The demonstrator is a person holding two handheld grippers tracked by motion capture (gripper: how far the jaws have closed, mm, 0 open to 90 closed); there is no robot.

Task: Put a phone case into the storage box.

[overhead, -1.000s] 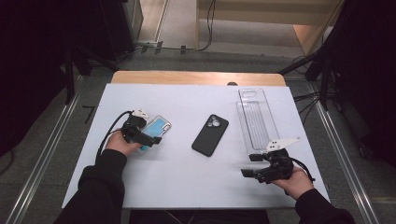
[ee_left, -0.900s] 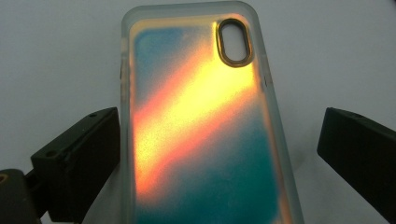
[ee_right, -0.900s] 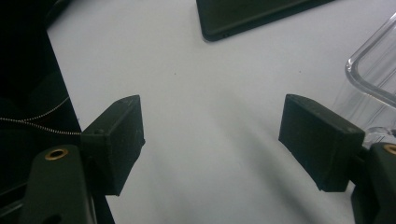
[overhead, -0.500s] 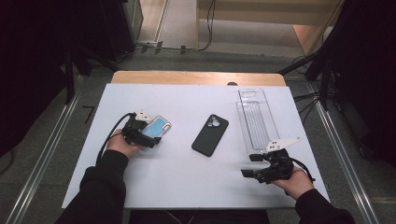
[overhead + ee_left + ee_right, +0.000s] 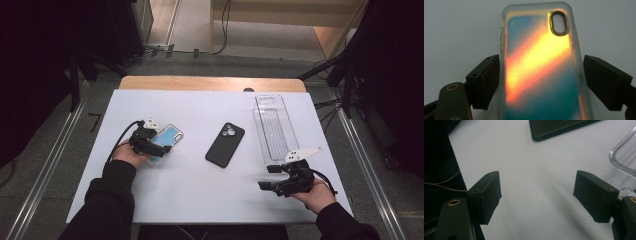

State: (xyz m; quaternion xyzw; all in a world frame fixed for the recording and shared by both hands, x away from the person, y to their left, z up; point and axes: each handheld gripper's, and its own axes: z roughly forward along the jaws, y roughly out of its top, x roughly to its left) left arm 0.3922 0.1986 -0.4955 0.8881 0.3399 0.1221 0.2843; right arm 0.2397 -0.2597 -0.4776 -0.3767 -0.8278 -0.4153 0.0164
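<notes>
Iridescent blue-orange clear phone case [image 5: 167, 140] lies flat on the white desk [image 5: 190, 185], well left of the black phone [image 5: 225, 145], camera side up. Left tongs [image 5: 156, 144] straddle the case's near end; jaws have just been closing. The left gripper view [image 5: 541, 72] shows the left pad at the case's edge, the right pad just apart. Clear ribbed plastic tray [image 5: 275, 127] sits right of the phone. Right tongs [image 5: 269, 177] are open over bare desk below the tray. No readable writing.

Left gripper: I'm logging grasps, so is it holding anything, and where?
Not yet: the left gripper has been closing around the iridescent phone case, jaws flanking its long sides, gaps visible.
</notes>
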